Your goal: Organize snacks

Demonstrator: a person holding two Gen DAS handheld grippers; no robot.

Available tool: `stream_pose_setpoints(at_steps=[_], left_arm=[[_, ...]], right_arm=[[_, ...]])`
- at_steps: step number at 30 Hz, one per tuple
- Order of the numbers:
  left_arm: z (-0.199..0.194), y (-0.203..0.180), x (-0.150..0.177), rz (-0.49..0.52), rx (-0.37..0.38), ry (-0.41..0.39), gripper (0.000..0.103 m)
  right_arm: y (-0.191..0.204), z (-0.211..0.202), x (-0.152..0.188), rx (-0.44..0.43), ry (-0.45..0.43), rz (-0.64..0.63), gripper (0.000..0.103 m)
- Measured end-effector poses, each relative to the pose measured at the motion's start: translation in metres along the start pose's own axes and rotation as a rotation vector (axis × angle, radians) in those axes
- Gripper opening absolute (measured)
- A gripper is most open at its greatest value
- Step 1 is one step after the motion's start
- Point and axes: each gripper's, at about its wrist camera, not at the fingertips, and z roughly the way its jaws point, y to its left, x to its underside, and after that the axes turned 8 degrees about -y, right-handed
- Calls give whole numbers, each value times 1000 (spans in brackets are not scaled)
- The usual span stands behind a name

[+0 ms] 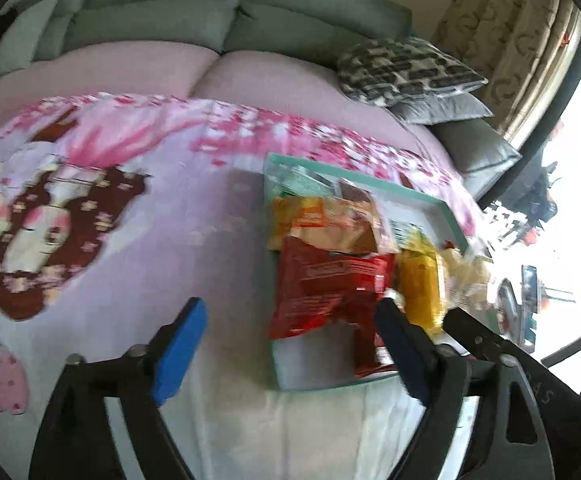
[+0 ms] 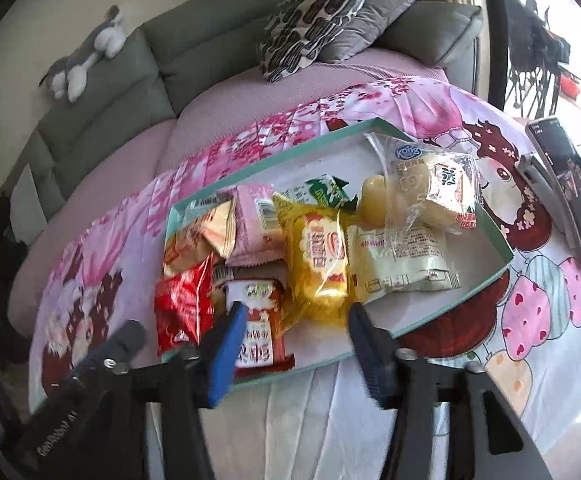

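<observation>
Lying in the shallow teal-rimmed cardboard tray (image 2: pixel 504 258), left to right: crinkly red foil packet (image 2: pixel 182 304), yellow cellophane biscuit pack (image 2: pixel 322 260), clear bun bag (image 2: pixel 430 188). All look light, slippery, crushable; pinch sealed edges. Left gripper (image 1: pixel 290 344) and right gripper (image 2: pixel 296 328) fingers apart, empty.

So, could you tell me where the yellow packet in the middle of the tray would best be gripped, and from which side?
Probably at its near end. The yellow packet lies flat in the tray with its long axis running toward the right gripper, and its crinkled sealed edge sits just ahead of the open jaws. Its long sides are crowded by the pink packet and the pale packet, so come from above.
</observation>
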Motion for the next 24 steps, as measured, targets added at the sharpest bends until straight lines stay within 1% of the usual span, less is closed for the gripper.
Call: stream_pose_setpoints(at_steps=[1, 2, 3, 5, 6, 7, 9, 11, 13, 15, 17, 22, 24], left_arm=[[-3, 3, 1, 10, -36, -11, 97], [-5, 6, 2, 28, -83, -20, 100], [-6, 10, 5, 52, -138, -24, 101], [-6, 16, 9, 93, -242, -19, 101], [-7, 20, 11, 107, -272, -16, 101], [-9, 25, 13, 106, -283, -16, 101], [-13, 35, 16, 82, -291, -14, 101], [-19, 43, 16, 74, -312, -21, 101], [-23, 46, 16, 73, -362, -22, 101], [-23, 50, 15, 76, -434, -14, 101], [-24, 53, 16, 84, -487, -15, 101], [-23, 55, 19, 81, -515, -2, 101], [-21, 54, 22, 100, -546, 5, 101]], right_arm=[[4, -2, 3, 2, 3, -22, 65], [6, -2, 4, 1, 6, -33, 70], [9, -3, 6, -1, 11, -45, 76], [14, -4, 11, -7, 20, -80, 79], [17, -4, 13, -7, 23, -95, 81], [20, -5, 15, -1, 25, -116, 83], [24, -6, 19, 5, 24, -143, 95], [27, -7, 21, 6, 19, -168, 103], [31, -7, 23, 6, 16, -194, 103], [35, -6, 26, 10, 13, -215, 103], [36, -5, 27, 7, 14, -220, 103], [37, 2, 30, -1, 22, -213, 103], [37, 5, 31, -4, 33, -208, 103]])
